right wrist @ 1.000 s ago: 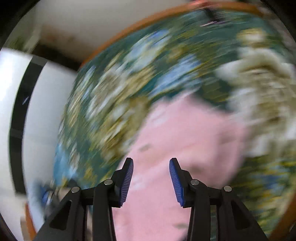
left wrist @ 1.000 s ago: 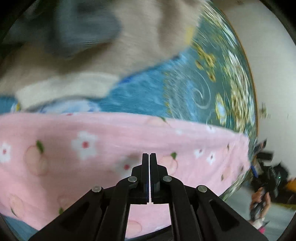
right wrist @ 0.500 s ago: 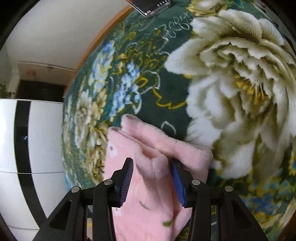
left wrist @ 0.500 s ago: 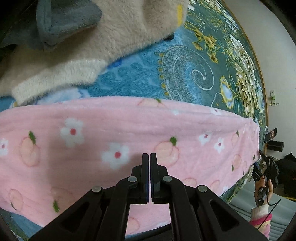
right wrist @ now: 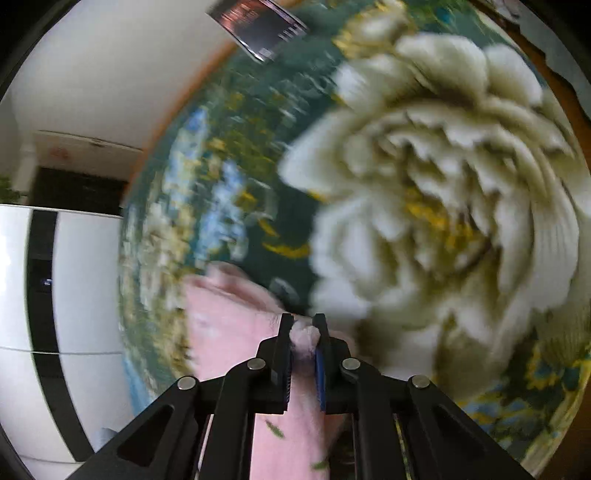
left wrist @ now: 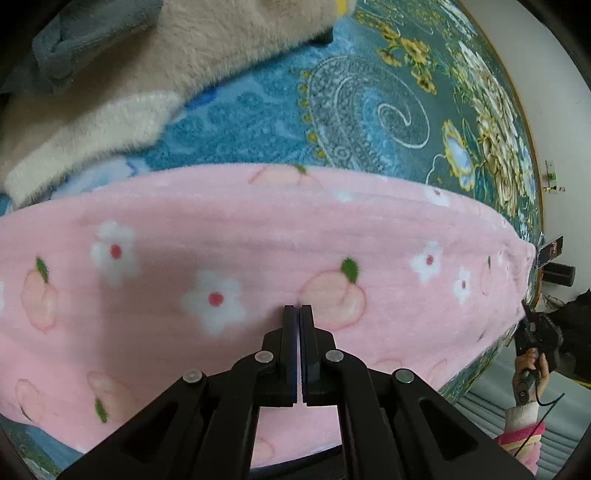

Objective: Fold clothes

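Observation:
A pink fleece garment (left wrist: 258, 240) printed with peaches and white flowers lies spread across a teal flowered blanket (left wrist: 369, 110). My left gripper (left wrist: 297, 308) hovers at the middle of it, shut, tips at the fabric, with nothing visible between the pads. In the right wrist view, one end of the same pink garment (right wrist: 229, 332) sits on the blanket's big cream flower pattern (right wrist: 443, 184). My right gripper (right wrist: 303, 321) has a bunched fold of that pink fabric between its blue pads, and its jaws are closing on it.
A beige fuzzy garment (left wrist: 184, 55) and a grey one (left wrist: 85, 40) lie beyond the pink one. A hand in a pink and white sleeve (left wrist: 528, 369) shows at the garment's right end. A dark phone-like device (right wrist: 258, 26) rests near the blanket's edge; a white cabinet (right wrist: 74, 295) stands left.
My right gripper came down onto the pink garment's end and its jaws narrowed from wide apart to pinching a fold. The left gripper stayed shut and shifted slightly over the fabric.

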`<state>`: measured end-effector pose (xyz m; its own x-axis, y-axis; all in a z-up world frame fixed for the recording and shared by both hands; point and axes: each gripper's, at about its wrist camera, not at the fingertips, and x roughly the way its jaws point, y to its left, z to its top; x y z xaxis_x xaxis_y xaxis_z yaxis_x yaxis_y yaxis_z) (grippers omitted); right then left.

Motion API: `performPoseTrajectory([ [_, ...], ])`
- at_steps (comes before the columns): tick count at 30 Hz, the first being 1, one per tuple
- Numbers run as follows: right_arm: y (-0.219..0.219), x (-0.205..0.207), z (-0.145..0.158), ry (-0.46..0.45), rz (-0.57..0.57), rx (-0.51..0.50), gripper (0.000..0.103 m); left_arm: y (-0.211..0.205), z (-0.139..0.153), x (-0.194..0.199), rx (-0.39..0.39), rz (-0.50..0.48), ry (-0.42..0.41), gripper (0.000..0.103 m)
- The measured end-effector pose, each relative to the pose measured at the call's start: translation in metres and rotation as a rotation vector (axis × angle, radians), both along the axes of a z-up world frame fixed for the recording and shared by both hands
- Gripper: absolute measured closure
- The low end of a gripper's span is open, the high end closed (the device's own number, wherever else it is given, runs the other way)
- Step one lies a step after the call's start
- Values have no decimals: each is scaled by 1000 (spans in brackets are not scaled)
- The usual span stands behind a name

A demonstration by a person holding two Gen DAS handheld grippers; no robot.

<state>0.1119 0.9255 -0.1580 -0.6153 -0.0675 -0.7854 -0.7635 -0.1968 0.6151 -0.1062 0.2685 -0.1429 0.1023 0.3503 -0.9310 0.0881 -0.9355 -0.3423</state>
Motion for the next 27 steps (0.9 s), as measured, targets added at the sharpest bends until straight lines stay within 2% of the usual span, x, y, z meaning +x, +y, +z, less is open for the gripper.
performPoseTrajectory([
  [3, 0, 9, 4, 42, -21, -5, 84, -1, 1, -1, -5, 6, 2, 103],
  [5, 1, 16, 12, 63, -20, 16, 59, -2, 1, -2, 0, 15, 3, 103],
  [6, 1, 22, 16, 78, -19, 31, 54, -2, 1, -2, 6, 18, 4, 103],
  [7, 1, 27, 21, 94, -19, 47, 50, -2, 2, -3, 9, 19, 4, 103],
  [10, -5, 33, 14, 118, 38, 16, 47, -1, 0, -3, 15, 22, 0, 103],
  [13, -14, 22, -3, 80, 107, -32, 46, 0, 0, -2, 12, 17, -10, 103],
  [16, -13, 20, -14, 85, 85, -41, 46, -2, 6, -1, 15, 22, -1, 103],
  [19, -2, 17, -19, 126, 11, -60, 46, -8, 13, -2, 11, 36, 14, 103],
  [21, -5, 12, -17, 117, 34, -37, 45, -13, 16, -3, 9, 52, 21, 103],
  [22, -7, 9, -14, 109, 54, -19, 48, -14, 17, -3, 10, 59, 22, 103],
  [24, -9, 6, -10, 104, 82, -1, 59, -16, 19, -2, 15, 67, 22, 103],
  [25, -8, 6, -8, 107, 90, -1, 68, -15, 20, -1, 17, 69, 23, 103],
  [27, -7, 7, -3, 107, 101, 0, 75, -17, 23, 5, 21, 64, 26, 103],
])
